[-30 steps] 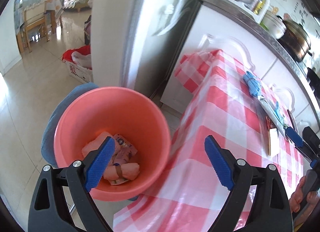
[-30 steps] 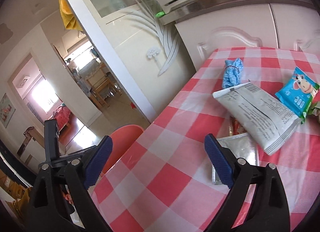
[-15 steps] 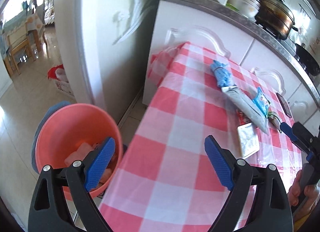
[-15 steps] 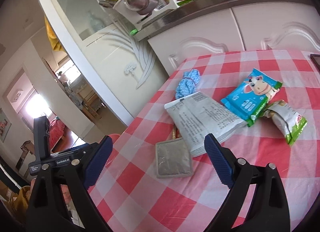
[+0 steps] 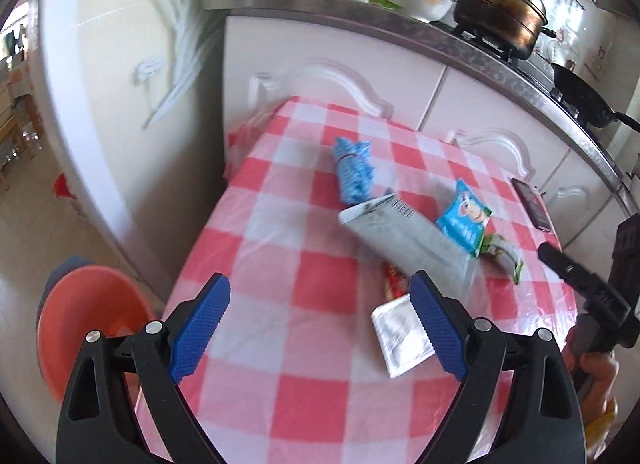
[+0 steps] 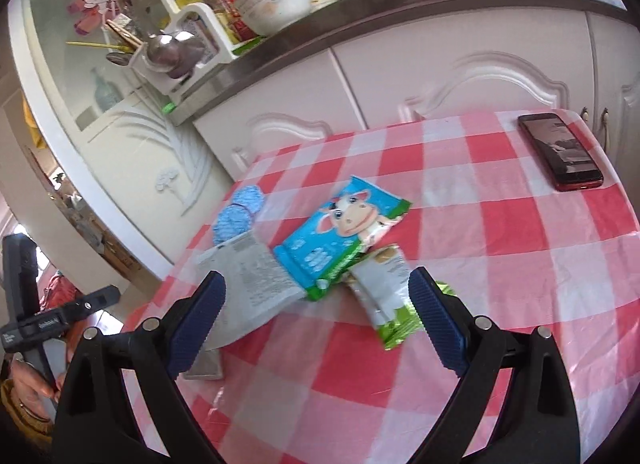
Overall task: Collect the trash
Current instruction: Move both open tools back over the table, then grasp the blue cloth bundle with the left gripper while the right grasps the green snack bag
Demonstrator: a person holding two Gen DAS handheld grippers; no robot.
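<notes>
- While both tools hang above the checked table point(image 5: 304, 296), the left gripper point(image 5: 320, 324) has its blue pads spread wide with nothing between them, and the right gripper point(image 6: 316, 320) is likewise parted and empty.
- Trash lies in a loose cluster on the red-and-white cloth, toward the far half of the table as the left wrist camera sees it.
- Longest of it is a grey printed bag point(image 5: 404, 240), lying flat; in the left view its long axis runs from upper left to lower right, its torn mouth toward the blue crumpled wrapper point(image 5: 354, 173) at the far end.
- Overlapping the grey bag's right edge is a blue cow-print packet point(image 6: 344, 232), its long axis slanting from lower left to upper right in the right view, the cow's head toward the cupboards point(image 6: 460, 75).
- A green-and-white packet point(image 6: 384, 296) pokes out from under the cow packet, pointing down toward the right tool.
- A small silver sachet point(image 5: 400, 328) lies flat just beside the grey bag's near end, with a red wrapper point(image 5: 394, 284) partly hidden between them.
- A phone point(image 6: 560, 151) rests well apart, near the table's far right corner.
- An orange bucket point(image 5: 76, 312) stands on the floor off the table's left corner.
</notes>
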